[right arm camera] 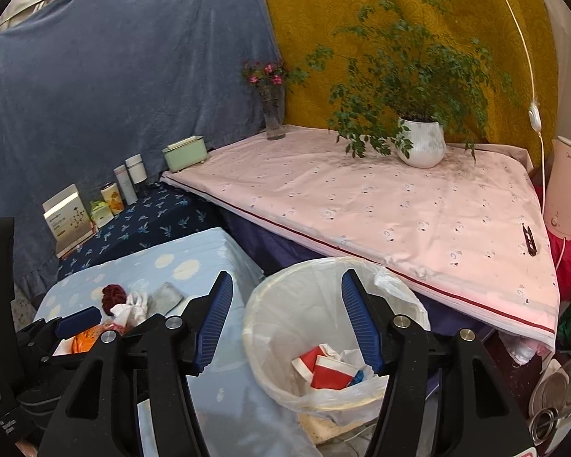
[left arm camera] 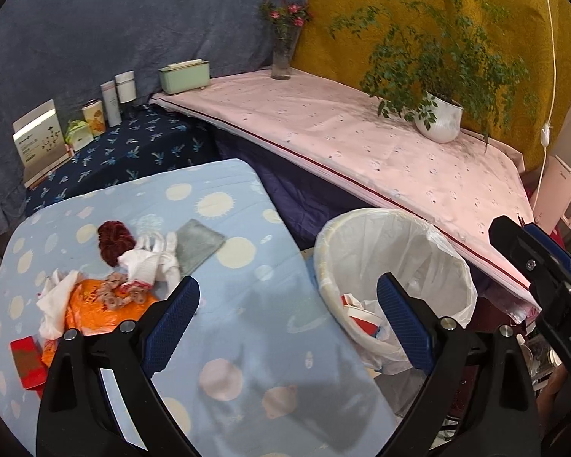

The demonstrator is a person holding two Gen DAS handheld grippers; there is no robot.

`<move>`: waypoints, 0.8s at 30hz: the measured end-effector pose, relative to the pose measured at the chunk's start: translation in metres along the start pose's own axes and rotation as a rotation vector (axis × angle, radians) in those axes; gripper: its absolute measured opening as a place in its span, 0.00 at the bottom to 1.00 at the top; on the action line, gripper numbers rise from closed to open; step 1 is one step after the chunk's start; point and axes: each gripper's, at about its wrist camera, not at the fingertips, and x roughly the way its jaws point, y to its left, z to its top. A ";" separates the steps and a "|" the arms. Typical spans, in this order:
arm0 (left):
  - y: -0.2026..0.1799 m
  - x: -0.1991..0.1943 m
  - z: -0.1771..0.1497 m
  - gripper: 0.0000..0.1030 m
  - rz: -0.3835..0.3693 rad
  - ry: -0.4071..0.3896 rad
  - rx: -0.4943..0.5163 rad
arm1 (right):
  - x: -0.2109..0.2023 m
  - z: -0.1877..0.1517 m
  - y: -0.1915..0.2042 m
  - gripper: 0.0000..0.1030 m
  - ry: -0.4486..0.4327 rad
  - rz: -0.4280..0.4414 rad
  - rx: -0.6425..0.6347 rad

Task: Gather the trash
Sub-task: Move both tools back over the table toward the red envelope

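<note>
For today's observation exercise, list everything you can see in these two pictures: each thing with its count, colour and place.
bin: one, white liner, on the floor beside the blue table
paper scraps: several, red and white, inside the bin
trash pile: one, orange, white and dark red, on the blue table
grey cloth: one, beside the pile
red packet: one, at the blue table's near left edge
potted plant: one, green in a white pot, on the pink table
flower vase: one, clear, pink blooms, at the pink table's far corner
green box: one, by the blue curtain
left gripper: open, empty
right gripper: open, above the bin
</note>
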 end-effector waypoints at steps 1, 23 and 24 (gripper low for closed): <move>0.005 -0.003 -0.001 0.87 0.005 -0.004 -0.007 | -0.002 0.000 0.005 0.57 -0.001 0.007 -0.006; 0.151 -0.050 -0.043 0.91 0.171 0.021 -0.239 | -0.020 -0.027 0.134 0.61 0.049 0.171 -0.145; 0.161 -0.051 -0.048 0.91 0.183 0.026 -0.257 | -0.020 -0.030 0.140 0.61 0.055 0.179 -0.153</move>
